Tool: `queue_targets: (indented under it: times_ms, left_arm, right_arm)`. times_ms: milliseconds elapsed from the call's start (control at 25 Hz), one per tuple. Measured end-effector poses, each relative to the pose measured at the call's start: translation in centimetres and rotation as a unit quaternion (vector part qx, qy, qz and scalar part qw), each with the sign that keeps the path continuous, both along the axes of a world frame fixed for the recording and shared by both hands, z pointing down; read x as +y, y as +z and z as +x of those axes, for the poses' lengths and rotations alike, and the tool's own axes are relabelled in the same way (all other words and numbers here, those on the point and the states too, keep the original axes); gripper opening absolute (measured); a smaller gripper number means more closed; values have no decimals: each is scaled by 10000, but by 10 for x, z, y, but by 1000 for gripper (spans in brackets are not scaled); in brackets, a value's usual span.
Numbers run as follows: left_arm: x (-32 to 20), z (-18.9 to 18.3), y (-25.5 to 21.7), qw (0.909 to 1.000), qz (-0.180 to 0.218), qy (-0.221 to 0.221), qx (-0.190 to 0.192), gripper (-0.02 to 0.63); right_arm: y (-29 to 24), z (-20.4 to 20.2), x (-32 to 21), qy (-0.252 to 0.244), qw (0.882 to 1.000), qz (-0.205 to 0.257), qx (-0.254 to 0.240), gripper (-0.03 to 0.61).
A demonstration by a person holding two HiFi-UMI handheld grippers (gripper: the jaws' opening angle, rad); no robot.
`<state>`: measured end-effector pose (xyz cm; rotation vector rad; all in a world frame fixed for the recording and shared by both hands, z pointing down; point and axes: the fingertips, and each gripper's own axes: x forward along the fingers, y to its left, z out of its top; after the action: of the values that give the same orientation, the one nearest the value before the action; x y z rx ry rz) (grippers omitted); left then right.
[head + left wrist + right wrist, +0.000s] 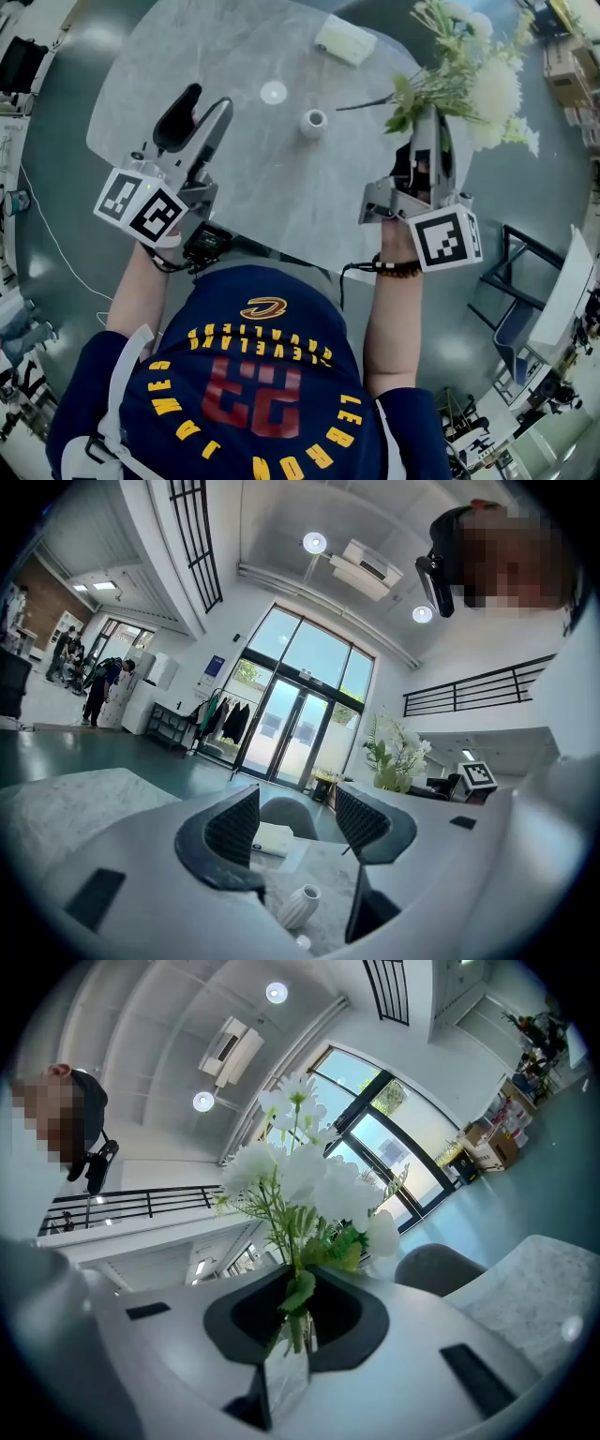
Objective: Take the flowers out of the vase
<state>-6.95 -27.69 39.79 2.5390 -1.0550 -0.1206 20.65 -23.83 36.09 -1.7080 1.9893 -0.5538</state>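
A small white ribbed vase stands empty near the middle of the round marble table. A bunch of white flowers with green stems hangs off the table's right edge, and my right gripper is shut on the stems. In the right gripper view the stems run between the closed jaws of that gripper and the blooms rise above. My left gripper hovers open over the table's left side with nothing in it. The left gripper view shows its open jaws above the vase.
A white flat pack lies at the table's far edge, and a small white disc rests beyond the vase. A grey chair stands behind the table. A dark metal frame stands on the floor to the right.
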Motion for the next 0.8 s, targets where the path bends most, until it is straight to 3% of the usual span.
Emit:
queue_targets:
  times_ms: [800]
  left_arm:
    - [-5,-1,2,10000,-38,-29,-9,258]
  right_arm:
    - [4,-3,-6,-57,10000,-55,-32,48]
